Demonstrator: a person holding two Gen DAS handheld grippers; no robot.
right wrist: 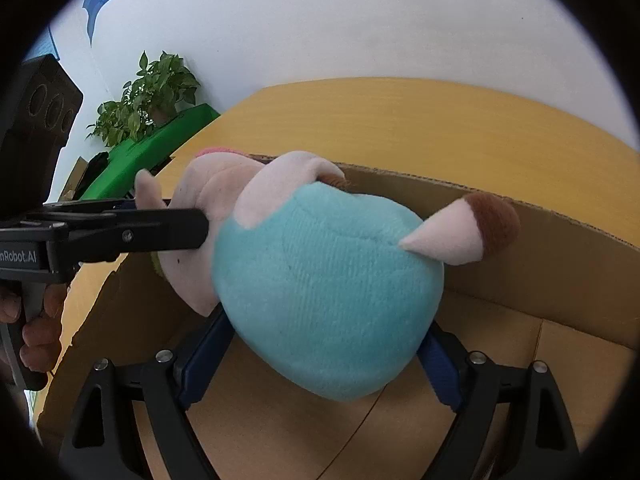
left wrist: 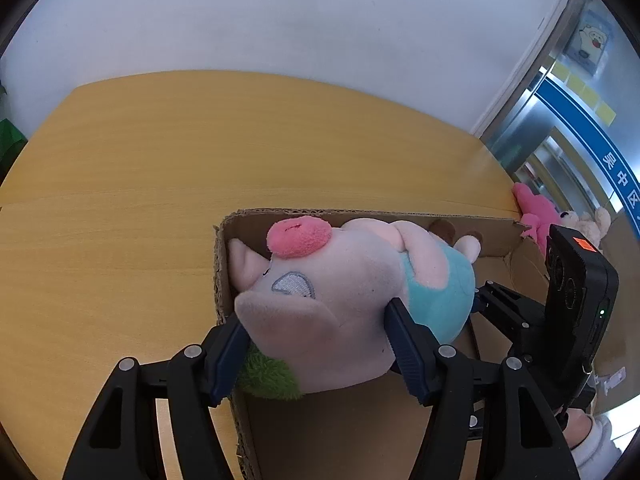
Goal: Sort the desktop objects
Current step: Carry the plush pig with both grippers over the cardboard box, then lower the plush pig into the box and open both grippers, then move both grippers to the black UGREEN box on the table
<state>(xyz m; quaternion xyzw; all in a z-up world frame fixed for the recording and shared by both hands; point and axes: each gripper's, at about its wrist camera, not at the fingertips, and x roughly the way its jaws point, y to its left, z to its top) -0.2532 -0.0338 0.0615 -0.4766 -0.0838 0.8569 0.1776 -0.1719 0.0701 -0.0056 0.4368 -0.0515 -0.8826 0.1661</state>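
Left gripper (left wrist: pixel 316 334): black frame with blue pads (left wrist: pixel 404 344), jaws spread about halfway and pressed against either side of the head of a plush pig (left wrist: pixel 340 300), which they hold. Right gripper (right wrist: pixel 324 356): same build, its blue fingers (right wrist: pixel 438 364) closed against the turquoise body of the same pig (right wrist: pixel 320 292), gripping it from the rear end. Plush pig: pale pink head with a darker pink snout (left wrist: pixel 298 236), an embroidered eye, pointed ears, a turquoise torso, and pink legs ending in brown hooves (right wrist: pixel 496 224); it lies on its side, held between the two grippers above the open top of a cardboard box (left wrist: pixel 218 272), near the box's left corner. Green fuzzy item (left wrist: pixel 268 376): partly hidden under the pig's head, inside the box by the left wall; what it is cannot be told. Cardboard box: brown, corrugated edge, open, resting on a yellow wooden table (left wrist: pixel 120 220). Other plush toys: a bright pink one (left wrist: pixel 536 212) and a cream one (left wrist: pixel 592 224) sit past the box's far right corner. Background: white wall, a potted green plant (right wrist: pixel 148 92) on a green stand (right wrist: pixel 160 144) to the left of the table, and a glass door with a blue band (left wrist: pixel 592 152) to the right.
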